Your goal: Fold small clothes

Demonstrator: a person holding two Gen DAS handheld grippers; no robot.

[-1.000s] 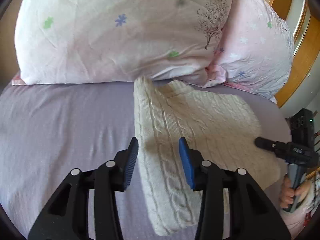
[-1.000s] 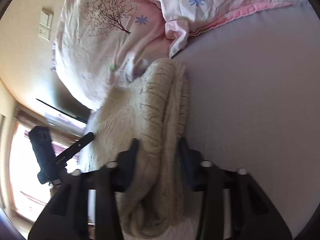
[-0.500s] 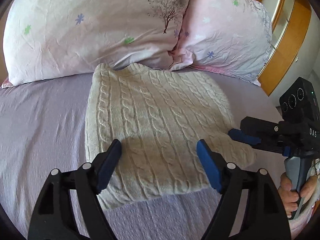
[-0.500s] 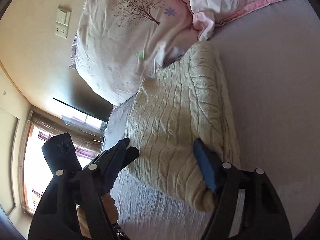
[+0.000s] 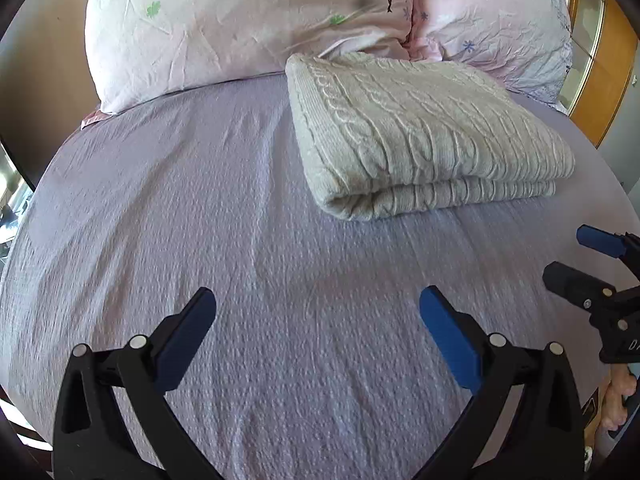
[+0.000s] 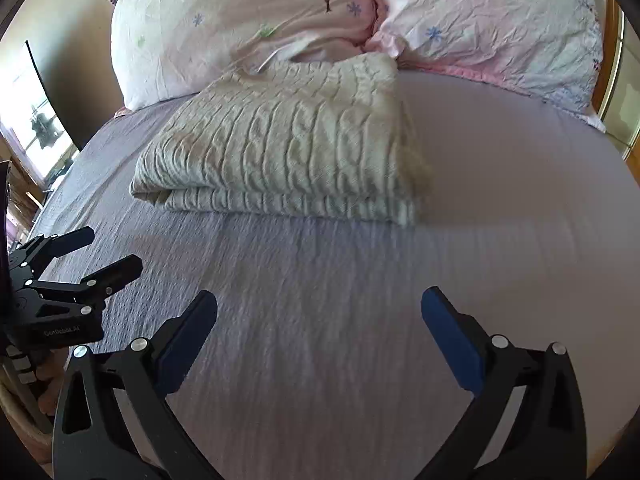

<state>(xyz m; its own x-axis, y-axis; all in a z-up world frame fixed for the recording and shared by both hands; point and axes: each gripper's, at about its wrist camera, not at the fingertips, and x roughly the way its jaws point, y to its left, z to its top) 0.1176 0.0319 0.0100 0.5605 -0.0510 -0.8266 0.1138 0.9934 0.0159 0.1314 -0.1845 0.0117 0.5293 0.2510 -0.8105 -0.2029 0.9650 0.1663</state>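
Observation:
A cream cable-knit sweater [image 5: 420, 132] lies folded in a flat rectangle on the lavender bed sheet [image 5: 200, 220], its far edge against the pillows. It also shows in the right wrist view [image 6: 280, 148]. My left gripper [image 5: 318, 320] is open and empty, held back from the sweater's near edge. My right gripper [image 6: 320, 320] is open and empty too, also back from the sweater. Each gripper shows at the side of the other's view, the right gripper [image 5: 576, 256] and the left gripper [image 6: 104, 252].
Two pink floral pillows [image 5: 240, 24] [image 5: 500, 20] lie along the head of the bed. A wooden headboard [image 5: 604, 72] stands at the right. A window [image 6: 36, 116] is at the left. Bare sheet lies between the grippers and the sweater.
Both grippers let go of the sweater, opened wide and drew back from it. The sweater now lies folded and still on the sheet.

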